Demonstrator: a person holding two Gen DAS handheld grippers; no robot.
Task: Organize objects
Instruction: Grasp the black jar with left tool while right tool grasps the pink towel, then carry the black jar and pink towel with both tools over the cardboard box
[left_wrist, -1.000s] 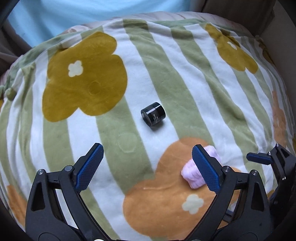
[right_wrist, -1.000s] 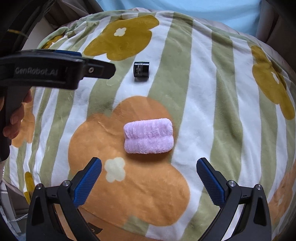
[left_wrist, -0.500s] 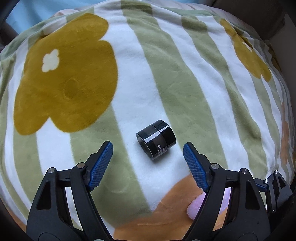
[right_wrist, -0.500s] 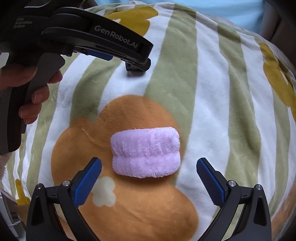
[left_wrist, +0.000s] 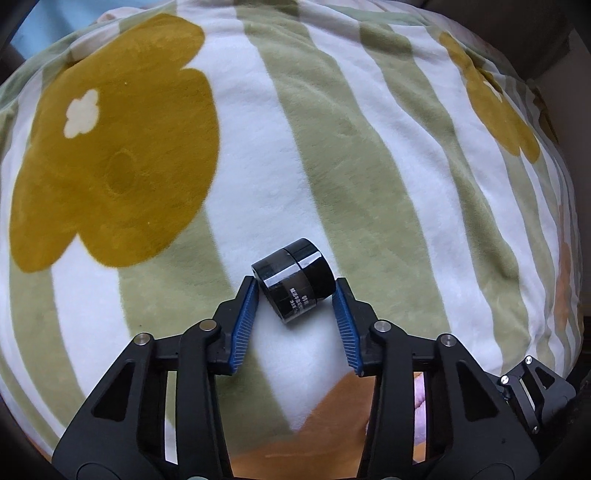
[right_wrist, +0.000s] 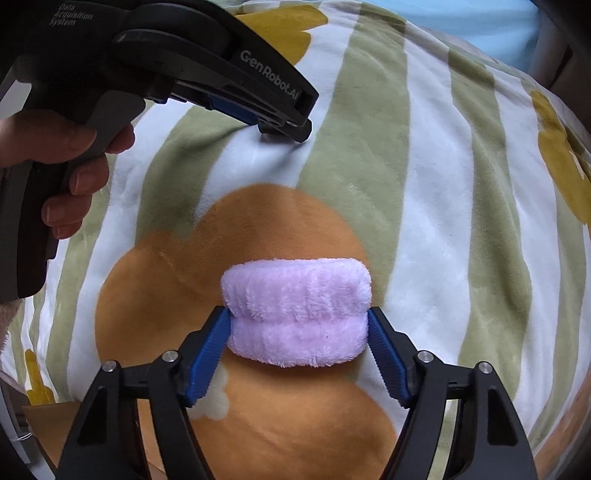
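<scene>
A small black jar (left_wrist: 294, 283) lies on its side on the flowered striped blanket (left_wrist: 332, 155). My left gripper (left_wrist: 294, 291) has closed around it, both blue pads touching its ends. A rolled pink towel (right_wrist: 297, 315) lies on an orange flower of the blanket (right_wrist: 424, 184). My right gripper (right_wrist: 298, 317) has closed on it, with the pads pressing its left and right ends. The left gripper's body (right_wrist: 207, 66) shows in the right wrist view, held by a hand (right_wrist: 70, 162), and it hides the jar there.
The blanket covers a soft rounded surface that drops off at the edges. A light blue cloth (right_wrist: 487, 22) lies beyond it at the back. A bit of the right gripper (left_wrist: 532, 391) shows at the lower right of the left wrist view.
Both grippers moved forward and down and narrowed. The left one closed onto the jar, and the right one closed onto the pink towel.
</scene>
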